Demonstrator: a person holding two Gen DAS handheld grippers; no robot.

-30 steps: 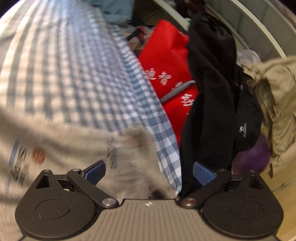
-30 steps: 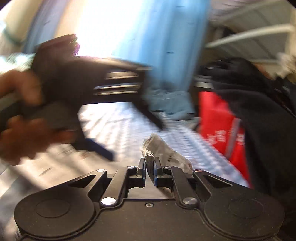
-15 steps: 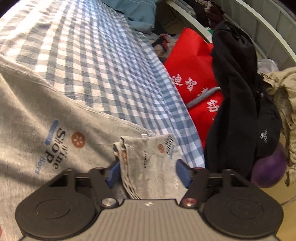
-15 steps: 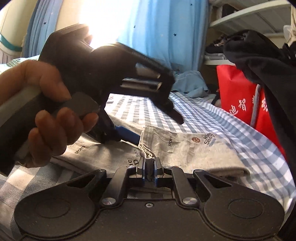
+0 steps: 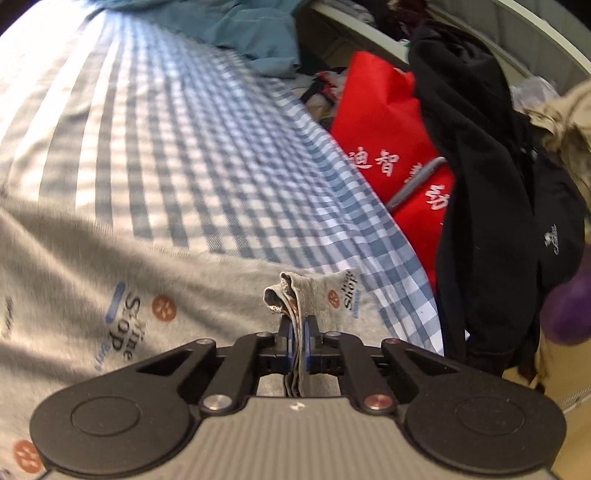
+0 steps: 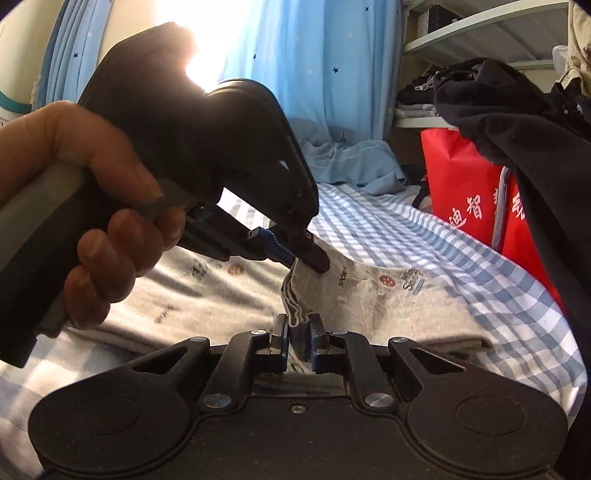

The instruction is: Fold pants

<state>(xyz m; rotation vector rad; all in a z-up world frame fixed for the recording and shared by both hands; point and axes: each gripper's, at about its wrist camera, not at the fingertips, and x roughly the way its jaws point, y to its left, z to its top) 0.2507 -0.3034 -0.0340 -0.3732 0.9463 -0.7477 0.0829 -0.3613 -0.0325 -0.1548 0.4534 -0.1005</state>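
Grey printed pants lie spread on a blue-and-white checked bed sheet. My left gripper is shut on a bunched corner of the pants near the bed's right edge. My right gripper is shut on the same layered edge of the pants, a little nearer to me. The left gripper, held by a hand, shows in the right wrist view pinching the cloth just beyond my right fingertips.
A red bag with white characters stands beside the bed on the right. Black clothing hangs next to it. A blue cloth lies at the far end of the bed. Blue curtains hang behind.
My left gripper came down over the pants corner and its jaws closed on it. The right gripper stayed shut on the pants edge.
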